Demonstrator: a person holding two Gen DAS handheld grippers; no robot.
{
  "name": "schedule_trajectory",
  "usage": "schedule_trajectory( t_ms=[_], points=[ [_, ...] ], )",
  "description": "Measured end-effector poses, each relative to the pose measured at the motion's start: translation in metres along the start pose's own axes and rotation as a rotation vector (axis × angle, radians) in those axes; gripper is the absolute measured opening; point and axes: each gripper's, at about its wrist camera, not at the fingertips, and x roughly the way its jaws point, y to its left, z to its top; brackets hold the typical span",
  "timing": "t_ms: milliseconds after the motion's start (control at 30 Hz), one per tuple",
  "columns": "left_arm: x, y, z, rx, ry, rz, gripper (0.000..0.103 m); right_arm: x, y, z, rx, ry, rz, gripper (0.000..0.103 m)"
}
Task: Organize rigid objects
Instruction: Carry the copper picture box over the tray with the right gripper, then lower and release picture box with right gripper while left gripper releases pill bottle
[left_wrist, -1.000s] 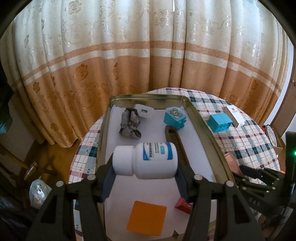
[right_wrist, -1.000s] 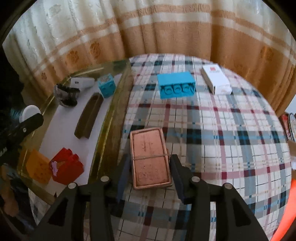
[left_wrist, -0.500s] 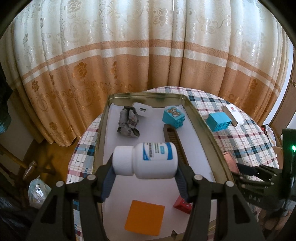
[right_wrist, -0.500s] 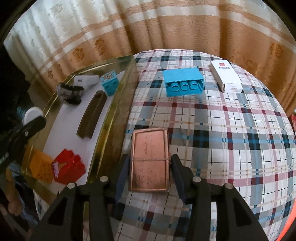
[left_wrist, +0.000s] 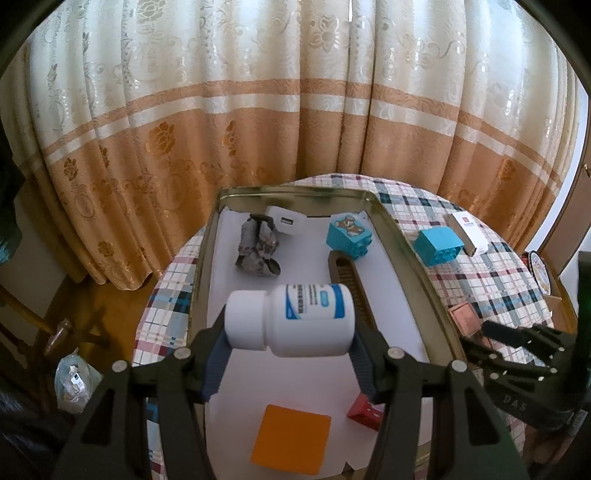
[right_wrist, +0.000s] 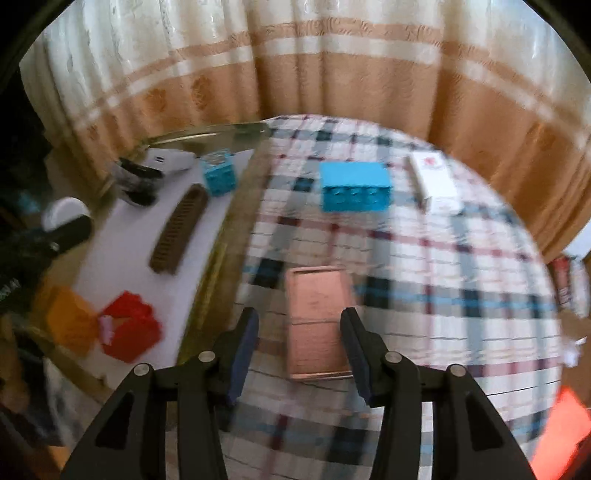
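The left gripper (left_wrist: 288, 354) pinched a white plastic pill bottle (left_wrist: 291, 321) endwise over the gold metal tray (left_wrist: 205, 258); the smooth bottle could slip. The right gripper's (right_wrist: 299, 334) fingers were opening around the copper-coloured flat tin (right_wrist: 317, 321).

free: tray (left_wrist: 207, 266) centre | blocked: comb (left_wrist: 349, 284), orange card (left_wrist: 291, 445)

In the tray (left_wrist: 402, 254) lie a comb (left_wrist: 351, 284) and charger (left_wrist: 286, 220); a box (right_wrist: 434, 177) apparently lies right, on the table (right_wrist: 461, 277).

Two blue blocks (left_wrist: 349, 236) (left_wrist: 438, 246), one white bottle (left_wrist: 291, 319), one comb (left_wrist: 351, 284).
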Motion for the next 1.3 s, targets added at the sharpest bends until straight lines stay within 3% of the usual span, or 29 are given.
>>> schedule_trajectory(
  t_ms=[33,133,300,400,667,867,1067,1300],
  points=[
    [0.0,0.0,-0.001,0.003,-0.002,-0.001,0.057,0.0,0.001,0.001,-0.001,-0.01,-0.012,0.057],
    [0.0,-0.002,-0.002,0.006,0.003,0.002,0.057,0.008,0.0,0.004,-0.005,-0.006,-0.062,0.059],
    [0.002,-0.001,-0.002,-0.001,0.012,-0.001,0.057,0.018,-0.018,0.003,0.096,0.009,-0.006,0.061],
    [0.003,0.0,-0.002,-0.007,0.016,-0.009,0.057,0.017,-0.02,-0.001,0.086,-0.017,-0.025,0.047],
    [0.003,0.001,-0.005,-0.015,0.014,-0.012,0.057,-0.001,-0.023,-0.007,0.137,-0.063,-0.031,0.047],
    [0.005,0.002,-0.004,-0.03,0.012,-0.01,0.057,-0.054,0.002,0.024,0.146,-0.238,0.054,0.047],
    [0.007,0.002,-0.004,-0.026,0.013,-0.004,0.057,-0.039,0.046,0.056,0.098,-0.226,0.127,0.048],
    [0.014,0.003,-0.006,0.014,0.028,0.059,0.057,-0.01,0.067,0.052,0.078,-0.18,0.134,0.048]
  ],
)
